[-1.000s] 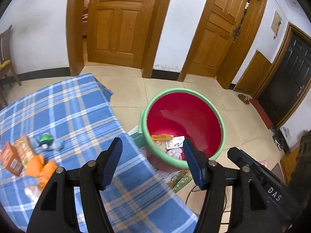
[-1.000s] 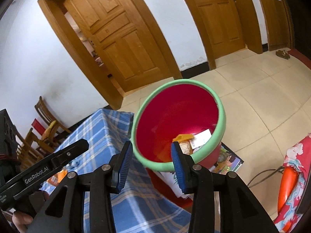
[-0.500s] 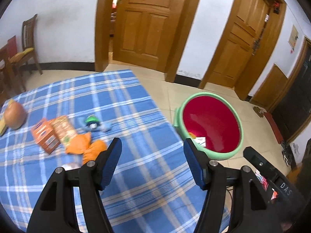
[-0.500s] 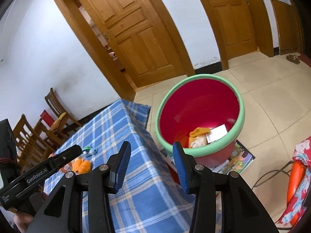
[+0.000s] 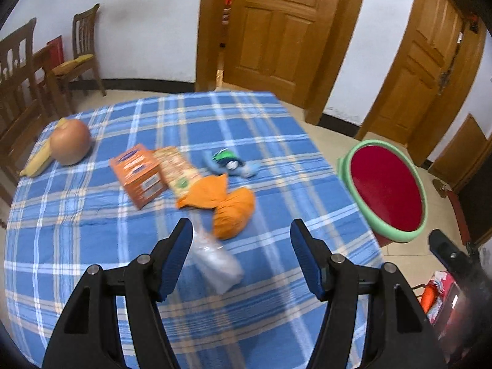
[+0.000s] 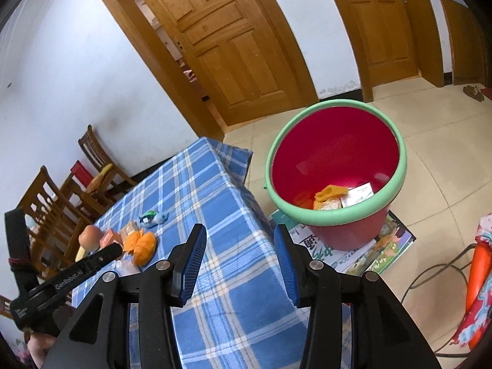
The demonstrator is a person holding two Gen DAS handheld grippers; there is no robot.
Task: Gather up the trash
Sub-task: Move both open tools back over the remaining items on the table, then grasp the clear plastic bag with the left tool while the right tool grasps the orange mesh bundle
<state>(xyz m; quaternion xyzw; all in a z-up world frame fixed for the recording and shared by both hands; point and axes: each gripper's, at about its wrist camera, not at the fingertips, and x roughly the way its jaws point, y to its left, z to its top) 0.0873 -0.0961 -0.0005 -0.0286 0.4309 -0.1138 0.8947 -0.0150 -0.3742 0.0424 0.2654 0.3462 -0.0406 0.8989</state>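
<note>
My left gripper is open and empty above the blue checked tablecloth. Just ahead of it lie a clear plastic bag, an orange crumpled wrapper, an orange box, a snack packet and a blue-green wrapper. The red bucket with a green rim stands on the floor to the right. My right gripper is open and empty over the table's edge, near the bucket, which holds some trash.
An onion and a banana lie at the table's far left. Wooden chairs stand beyond the table. Printed papers lie under the bucket. Wooden doors line the far wall.
My left gripper has swung left from the bucket to over the trash on the table. My right gripper has pulled back a little from the bucket. Both stay open.
</note>
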